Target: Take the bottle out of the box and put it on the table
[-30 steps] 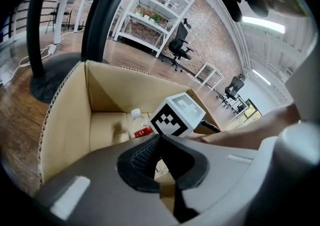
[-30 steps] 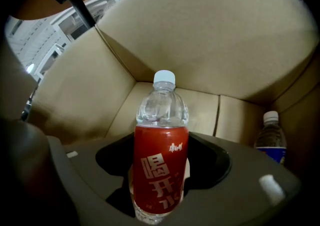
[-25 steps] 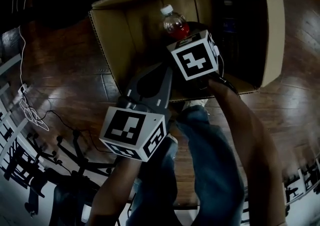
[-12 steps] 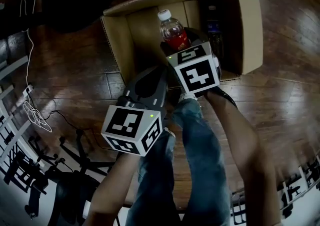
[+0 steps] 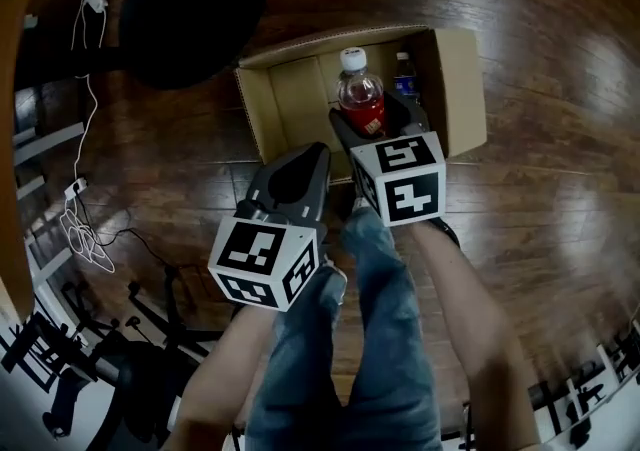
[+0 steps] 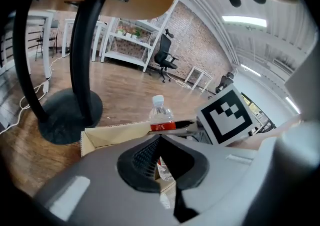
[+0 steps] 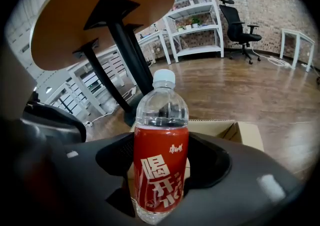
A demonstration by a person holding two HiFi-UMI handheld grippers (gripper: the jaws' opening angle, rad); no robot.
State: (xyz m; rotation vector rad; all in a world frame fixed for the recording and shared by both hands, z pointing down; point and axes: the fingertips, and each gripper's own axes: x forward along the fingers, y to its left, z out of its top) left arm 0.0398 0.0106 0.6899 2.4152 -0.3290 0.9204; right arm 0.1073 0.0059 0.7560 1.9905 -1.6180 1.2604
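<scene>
**A:** Where is the bottle point(image 5: 360, 96) in relation to the box point(image 5: 268, 104)?

**B:** Over the box's opening, upright, cap up. The right tool point(image 5: 368, 127) is clamped on its red label, one jaw on each side.

**A:** And the left tool point(image 5: 316, 153)?

**B:** Just over the box's near wall, beside the right one. Its jaws meet tip to tip with nothing between them.

**A:** What else is in the box?

**B:** A second bottle point(image 5: 403, 74) stands in its far right corner, apart from the gripped one.

**A:** Where is the desk point(image 7: 85, 9)?

**B:** Past the box's far left corner. Its dark pedestal base point(image 5: 190, 9) sits on the floor there, and the round top is much higher than the box.

**A:** So what could go wrong?

**B:** I see three risks:
- The label is smooth and the bottle is round, so a quick swing could make it slip or twist in the jaws.
- The bottle is below the desk top, so going straight across would knock the cap against the underside or the edge.
- The left tool lies on the box's desk side, so the two tools may bump and jar the grip.
</scene>
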